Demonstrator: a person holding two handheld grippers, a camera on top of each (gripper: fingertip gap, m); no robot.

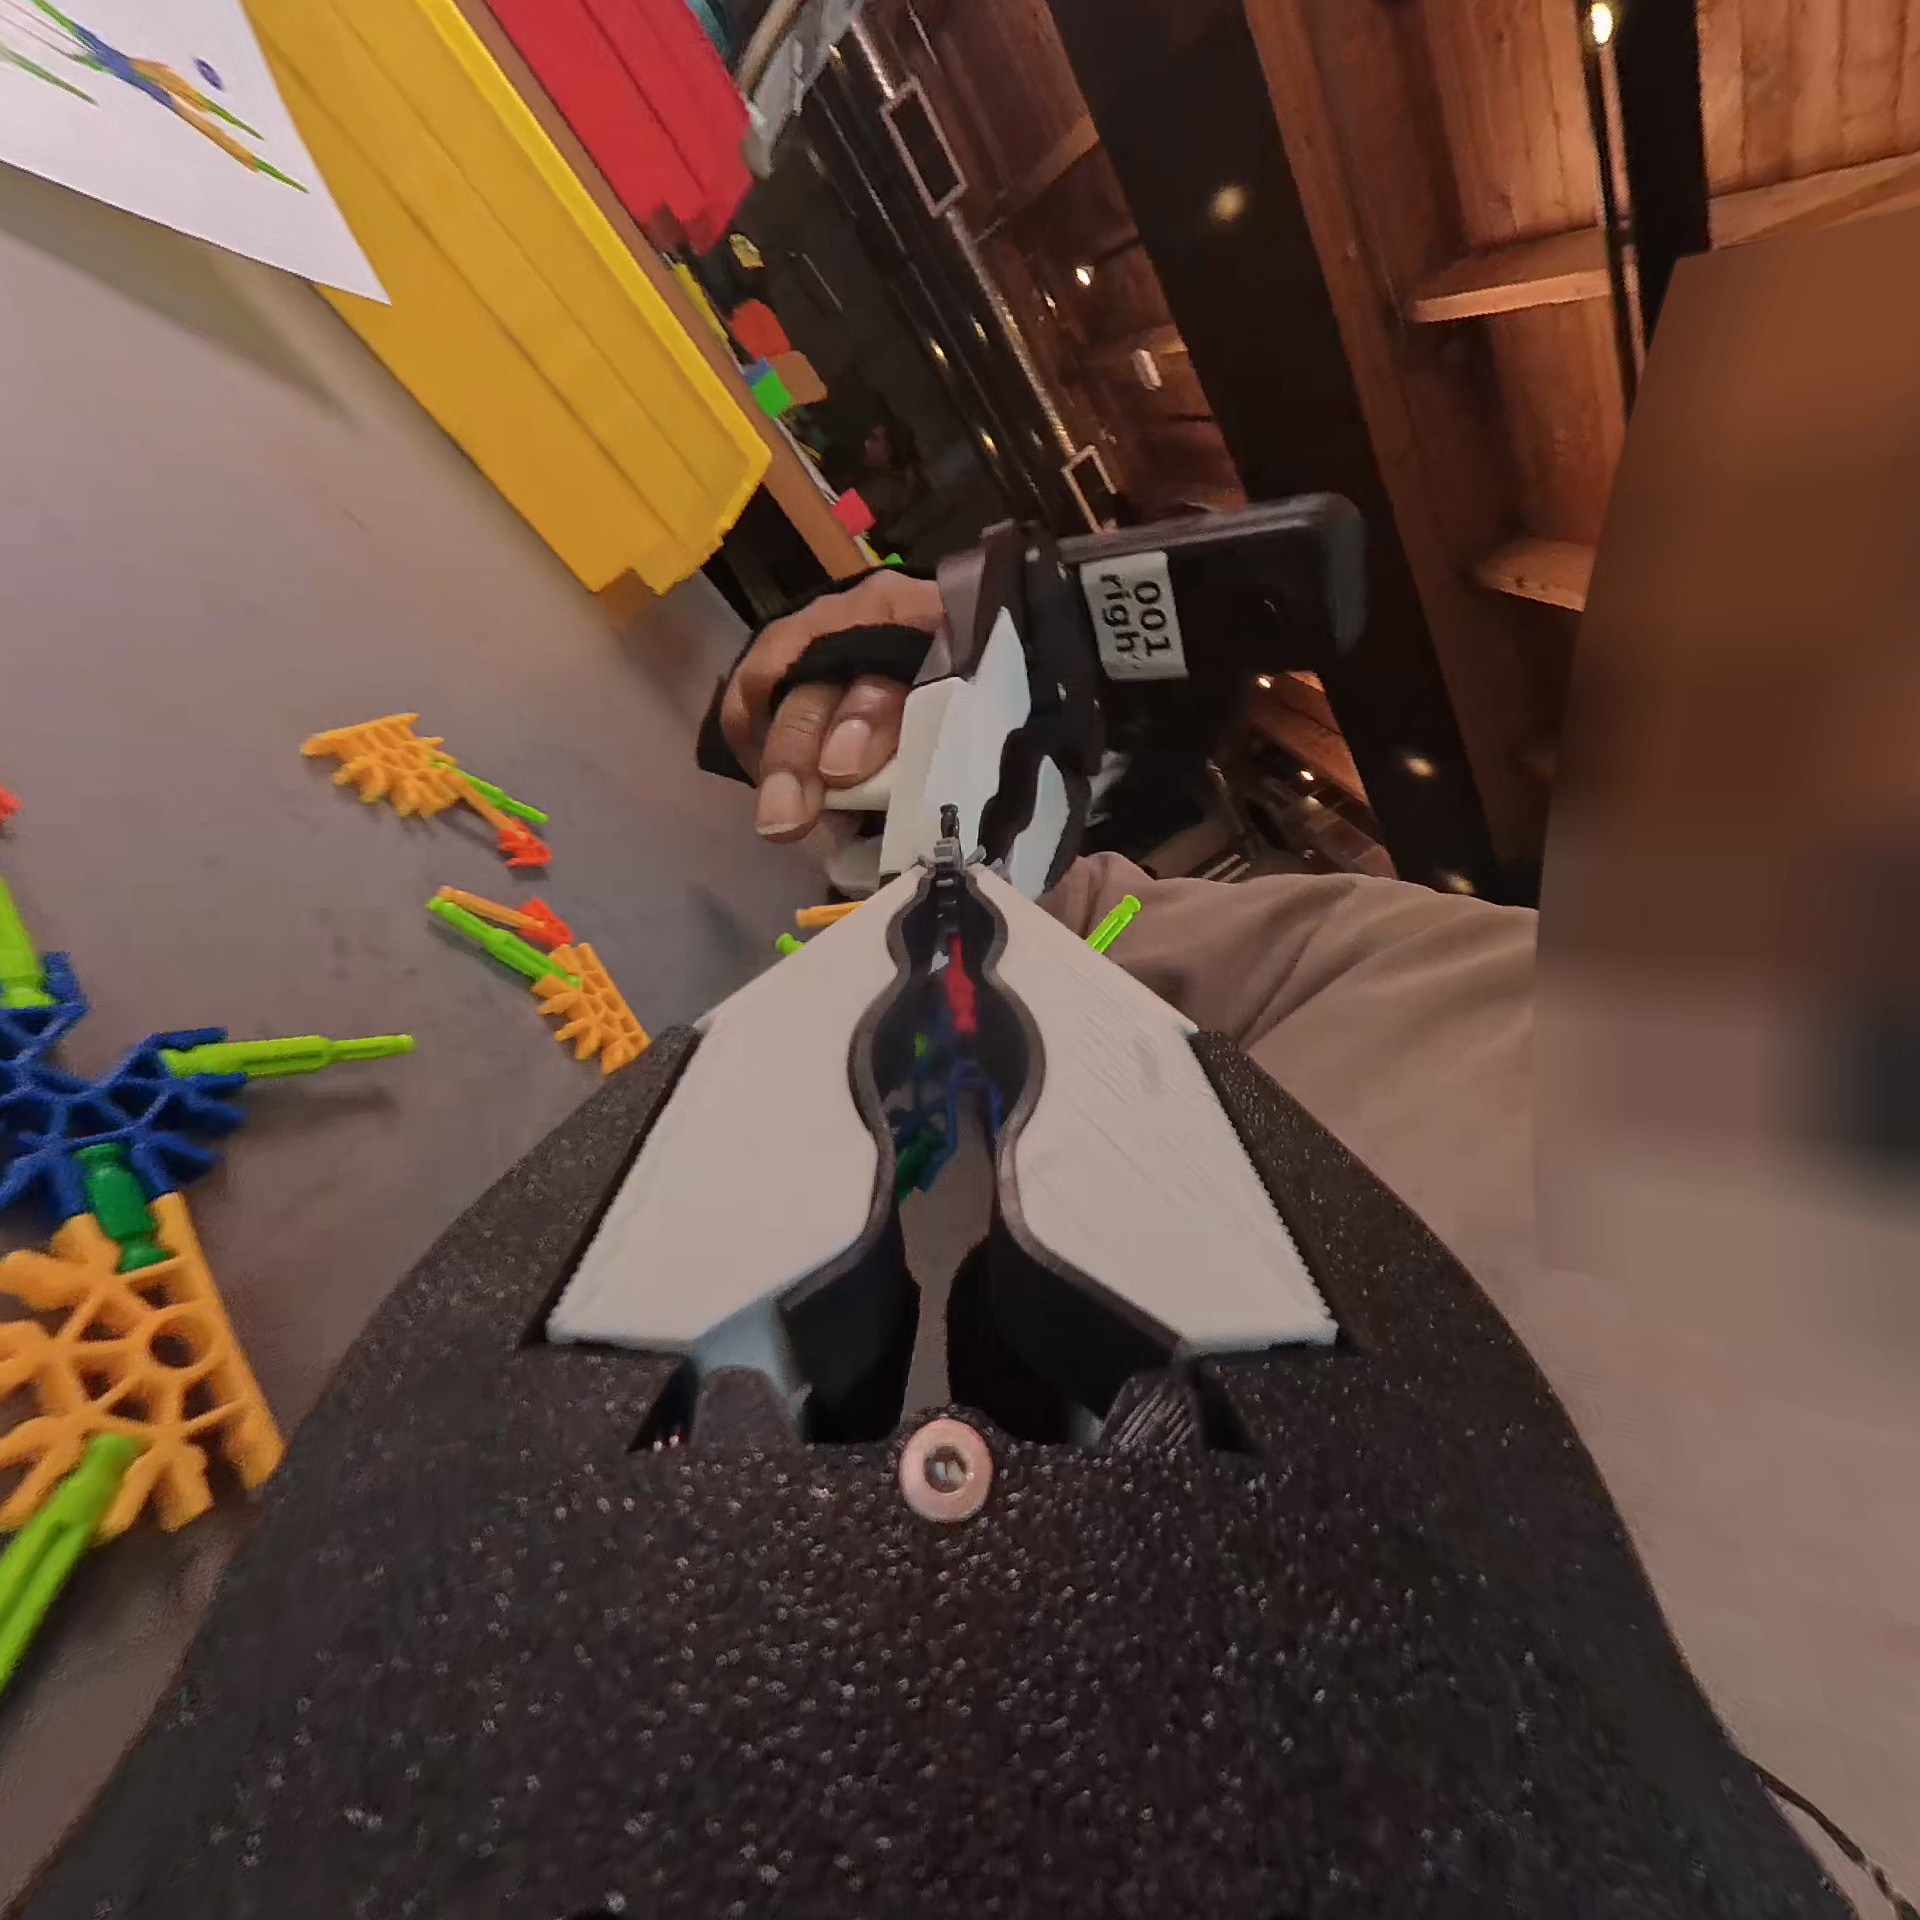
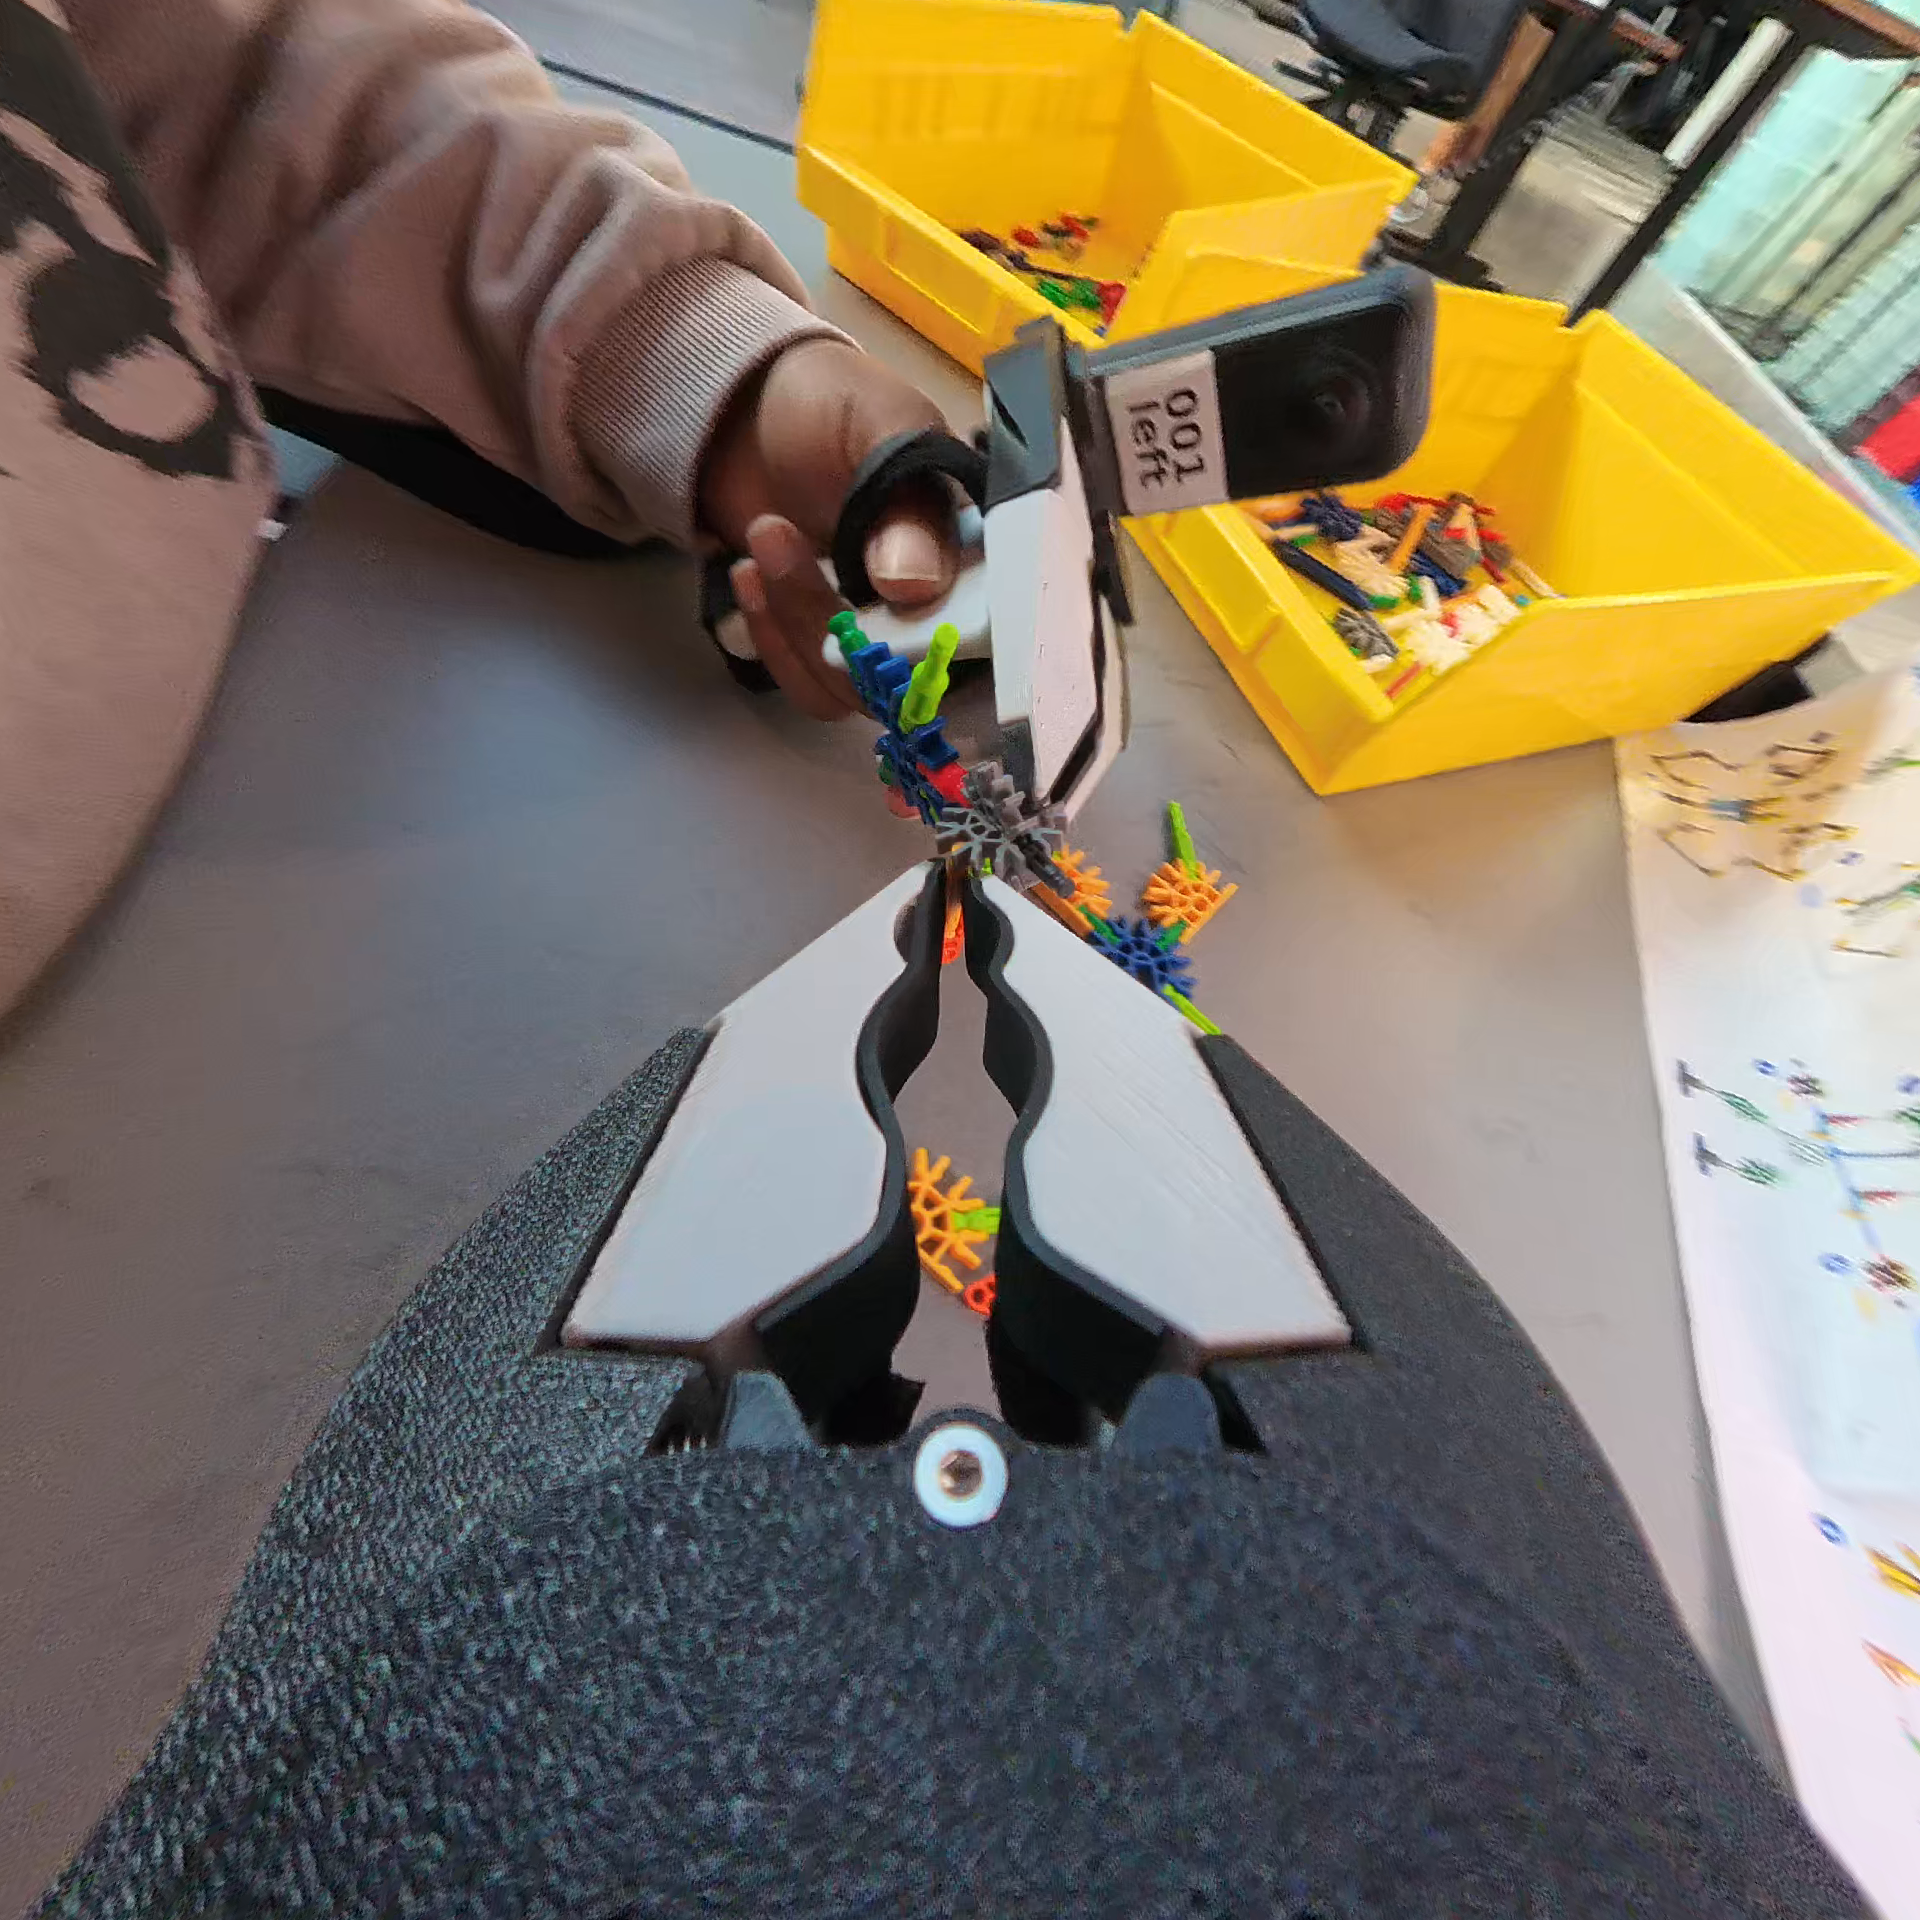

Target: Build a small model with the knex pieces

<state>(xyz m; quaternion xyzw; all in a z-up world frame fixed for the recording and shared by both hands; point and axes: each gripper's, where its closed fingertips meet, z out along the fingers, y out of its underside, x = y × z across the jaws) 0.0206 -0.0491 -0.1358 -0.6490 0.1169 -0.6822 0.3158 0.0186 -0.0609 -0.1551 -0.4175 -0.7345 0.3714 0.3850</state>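
Above the grey table [image 2: 436,831], both tongs met over one toy build. Left gripper [image 1: 948,883]: fingers together, clamped on the grey toothed connector [image 2: 995,821], blue and red pieces behind it. Right gripper [image 2: 954,878]: fingers closed on the same connector's lower edge. Nearby: loose orange connectors [image 1: 390,764], two yellow bins [image 2: 1621,623], printed sheet [image 2: 1787,1039].

Both views are evenly and fairly brightly lit, with soft, faint shadows on the grey surface [image 1: 260,540]. Small ceiling lamps glint in the dim, warm far background of the left wrist view. Wide-angle distortion bends the edges. The paper sheet [image 2: 1787,1039] at right is blurred.
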